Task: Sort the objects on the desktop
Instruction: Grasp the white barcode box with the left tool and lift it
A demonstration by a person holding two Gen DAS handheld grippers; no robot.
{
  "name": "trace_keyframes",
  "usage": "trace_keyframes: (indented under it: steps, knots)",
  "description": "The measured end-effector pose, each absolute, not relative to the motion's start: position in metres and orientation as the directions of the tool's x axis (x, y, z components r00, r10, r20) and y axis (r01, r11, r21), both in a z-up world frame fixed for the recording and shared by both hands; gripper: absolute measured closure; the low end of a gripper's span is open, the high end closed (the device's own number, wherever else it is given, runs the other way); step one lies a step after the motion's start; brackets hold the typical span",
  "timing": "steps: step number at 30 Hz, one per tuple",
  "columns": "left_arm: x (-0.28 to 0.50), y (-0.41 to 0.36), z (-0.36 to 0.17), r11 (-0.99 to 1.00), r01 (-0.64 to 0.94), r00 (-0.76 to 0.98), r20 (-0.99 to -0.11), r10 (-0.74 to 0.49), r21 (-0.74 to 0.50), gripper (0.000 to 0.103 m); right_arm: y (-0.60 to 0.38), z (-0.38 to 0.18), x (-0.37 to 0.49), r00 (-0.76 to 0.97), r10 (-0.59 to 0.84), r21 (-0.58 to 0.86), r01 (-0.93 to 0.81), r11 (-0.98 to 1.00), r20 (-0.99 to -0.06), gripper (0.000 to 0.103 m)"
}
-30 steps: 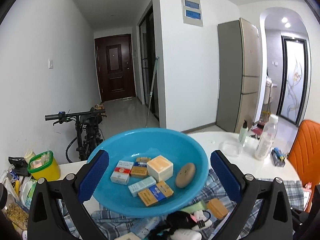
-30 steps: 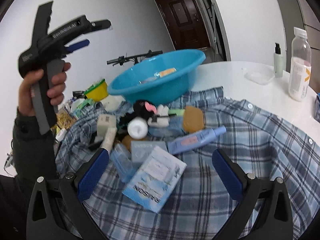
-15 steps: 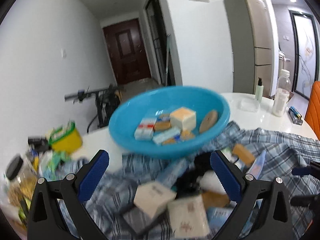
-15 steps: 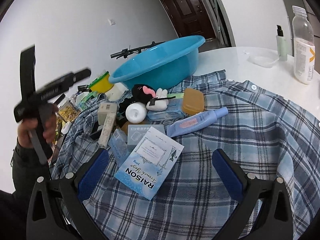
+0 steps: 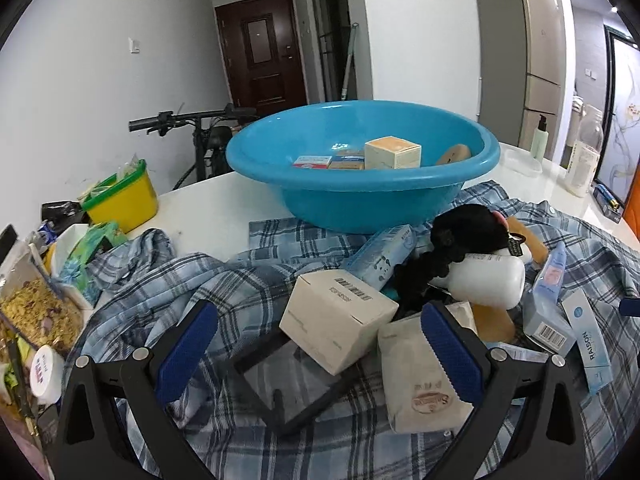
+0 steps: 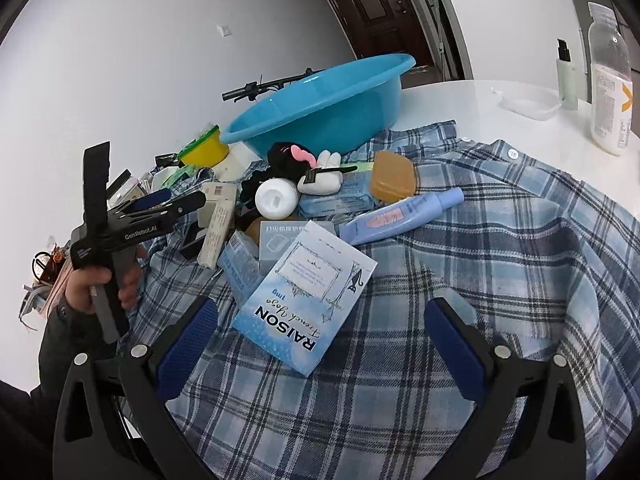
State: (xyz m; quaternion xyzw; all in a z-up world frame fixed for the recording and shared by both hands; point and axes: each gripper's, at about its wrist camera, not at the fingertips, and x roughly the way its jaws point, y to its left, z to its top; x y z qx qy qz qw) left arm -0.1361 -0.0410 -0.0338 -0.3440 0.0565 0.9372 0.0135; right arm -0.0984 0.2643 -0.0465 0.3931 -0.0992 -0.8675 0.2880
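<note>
A blue basin (image 5: 360,184) holds several small boxes and a brown oval piece; it also shows in the right wrist view (image 6: 320,108). In front of it a pile lies on a plaid shirt (image 6: 480,280): a white carton (image 5: 336,316), a cream packet (image 5: 416,380), a white bottle (image 5: 488,280), a black plush (image 5: 460,232), a blue RAISON box (image 6: 308,296), a blue tube (image 6: 400,216), an orange soap box (image 6: 392,176). My left gripper (image 5: 320,352) is open just above the white carton. My right gripper (image 6: 320,344) is open over the RAISON box's near edge.
A yellow tub with a green rim (image 5: 120,196) and snack packets (image 5: 32,312) sit at the left. Two bottles (image 6: 608,80) and a clear lid (image 6: 528,100) stand on the white table at the far right. A bicycle (image 5: 200,128) is behind the table.
My left gripper has come down from above the basin toward the pile, now low over the white carton. My right gripper has moved slightly closer to the RAISON box.
</note>
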Motion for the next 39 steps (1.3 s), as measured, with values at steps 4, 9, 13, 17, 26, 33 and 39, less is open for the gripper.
trace_keyframes:
  steps: [4,9,13,17,26,33,39]
  knots:
    - [-0.149,-0.044,-0.041,-0.993,-0.068,-0.743,-0.669,-0.012,0.092,0.0,0.263,-0.049,-0.099,-0.522,-0.577,0.403,0.415,-0.815,-0.628,0.0]
    - [-0.155,-0.054,-0.056,-0.989,-0.065,-0.728,-0.684,-0.043,0.131,0.0,0.26,-0.052,-0.1,-0.512,-0.57,0.402,0.408,-0.819,-0.643,0.0]
    - [-0.16,-0.061,-0.061,-0.987,-0.081,-0.721,-0.692,-0.037,0.137,0.0,0.26,-0.052,-0.102,-0.513,-0.567,0.401,0.405,-0.822,-0.645,0.0]
    - [-0.169,-0.062,-0.061,-0.989,-0.115,-0.718,-0.696,0.018,0.092,0.0,0.257,-0.054,-0.103,-0.505,-0.572,0.409,0.404,-0.818,-0.646,0.0]
    - [-0.181,-0.05,-0.066,-0.981,-0.18,-0.698,-0.712,0.071,0.078,0.005,0.252,-0.058,-0.106,-0.493,-0.57,0.402,0.41,-0.818,-0.657,0.0]
    - [-0.175,-0.046,-0.065,-0.981,-0.185,-0.694,-0.715,0.085,0.064,0.026,0.252,-0.059,-0.108,-0.496,-0.565,0.401,0.403,-0.823,-0.66,0.0]
    - [-0.153,-0.049,-0.044,-0.987,-0.16,-0.748,-0.656,0.102,0.029,0.029,0.249,-0.06,-0.111,-0.499,-0.556,0.4,0.391,-0.829,-0.665,0.0]
